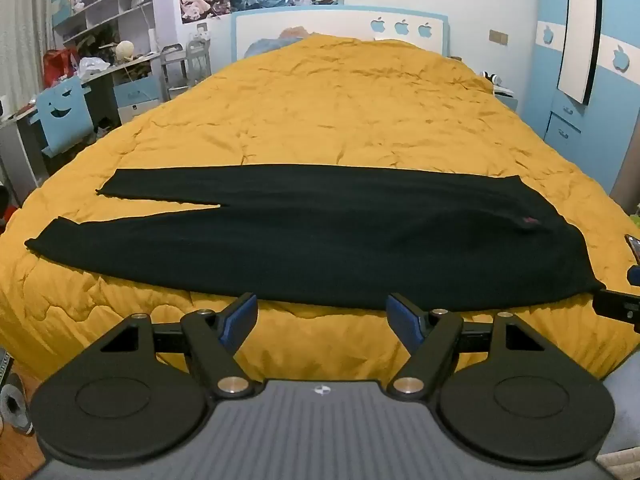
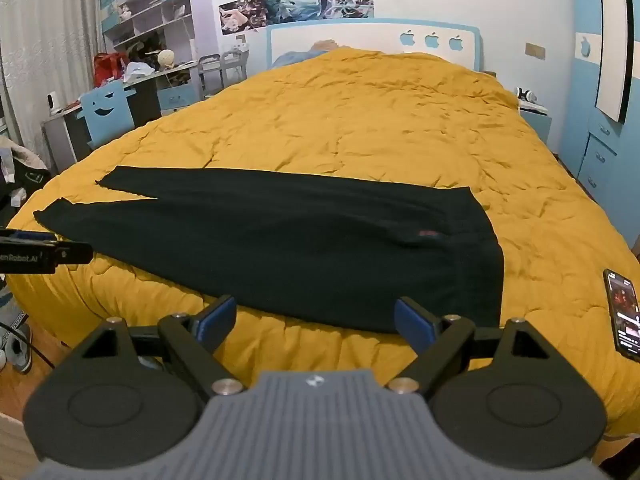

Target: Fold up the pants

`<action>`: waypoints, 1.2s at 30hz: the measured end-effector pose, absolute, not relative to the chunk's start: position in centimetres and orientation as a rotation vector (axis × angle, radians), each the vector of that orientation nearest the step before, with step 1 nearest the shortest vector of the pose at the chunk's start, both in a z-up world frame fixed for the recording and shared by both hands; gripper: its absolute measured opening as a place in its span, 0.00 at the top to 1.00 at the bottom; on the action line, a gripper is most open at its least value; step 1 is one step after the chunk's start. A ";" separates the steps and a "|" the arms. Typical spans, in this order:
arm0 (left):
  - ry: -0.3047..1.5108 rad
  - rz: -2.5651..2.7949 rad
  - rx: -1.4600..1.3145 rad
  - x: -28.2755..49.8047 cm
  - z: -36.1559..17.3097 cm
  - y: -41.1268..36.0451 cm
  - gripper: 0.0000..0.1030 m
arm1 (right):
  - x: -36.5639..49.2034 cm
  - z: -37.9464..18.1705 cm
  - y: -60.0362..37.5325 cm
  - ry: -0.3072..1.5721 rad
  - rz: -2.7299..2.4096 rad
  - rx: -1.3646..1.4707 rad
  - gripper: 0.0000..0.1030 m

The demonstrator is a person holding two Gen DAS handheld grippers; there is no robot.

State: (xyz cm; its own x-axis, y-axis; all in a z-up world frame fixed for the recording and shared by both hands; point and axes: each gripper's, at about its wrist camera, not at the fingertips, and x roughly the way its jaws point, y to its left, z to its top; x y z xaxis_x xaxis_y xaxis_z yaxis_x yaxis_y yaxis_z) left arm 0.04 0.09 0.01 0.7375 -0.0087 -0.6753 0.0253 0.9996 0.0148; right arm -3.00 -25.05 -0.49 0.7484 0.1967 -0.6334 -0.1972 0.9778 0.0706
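The pants (image 1: pixel 312 240) lie flat across the near part of the bed (image 1: pixel 340 112), legs running out toward 9 o'clock and the waistband toward 3 o'clock, the two leg ends slightly parted. Both grippers hang short of the near edge, tilted down at the cloth. The left gripper (image 1: pixel 322 314) has its fingers spread wide with nothing between them; the right gripper (image 2: pixel 316 316) is likewise fully released and empty.

The main risk, as I judge it, is a pinch that catches the soft yellow quilt along with the black fabric, so the bedding lifts with the fold. A grab of only the top layer would let the lower layer lag and wrinkle. The parted leg ends could also fold unevenly if the two sides are not lifted together. The dark cloth hides its own seams and edges, which makes picking the right spot harder.

A phone (image 2: pixel 624 312) rests on the quilt at 3 o'clock, near the waistband but apart from it; a wide sweep of the right gripper could knock it. Otherwise the bed beyond the pants, toward 12 o'clock, is free, and the desk and shelves at 10 o'clock stand well clear.
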 end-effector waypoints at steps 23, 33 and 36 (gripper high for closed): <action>0.745 -0.015 0.036 0.3 -0.3 0.1 0.16 | -2.4 -0.7 -25.2 0.743 0.181 0.007 0.20; 0.749 -0.012 0.040 0.3 -0.2 -0.1 0.16 | -2.6 -0.8 -25.3 0.742 0.175 0.010 0.20; 0.751 -0.011 0.043 0.4 -0.1 -0.3 0.16 | -2.5 -0.8 -25.3 0.742 0.175 0.009 0.20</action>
State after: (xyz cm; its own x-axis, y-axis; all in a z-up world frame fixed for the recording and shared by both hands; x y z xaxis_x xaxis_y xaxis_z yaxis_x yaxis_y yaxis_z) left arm 0.36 -0.25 -0.09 0.7310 0.0058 -0.6824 0.0249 0.9991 0.0352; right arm -2.54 -25.31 -0.80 0.7229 0.1620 -0.6717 -0.1555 0.9853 0.0703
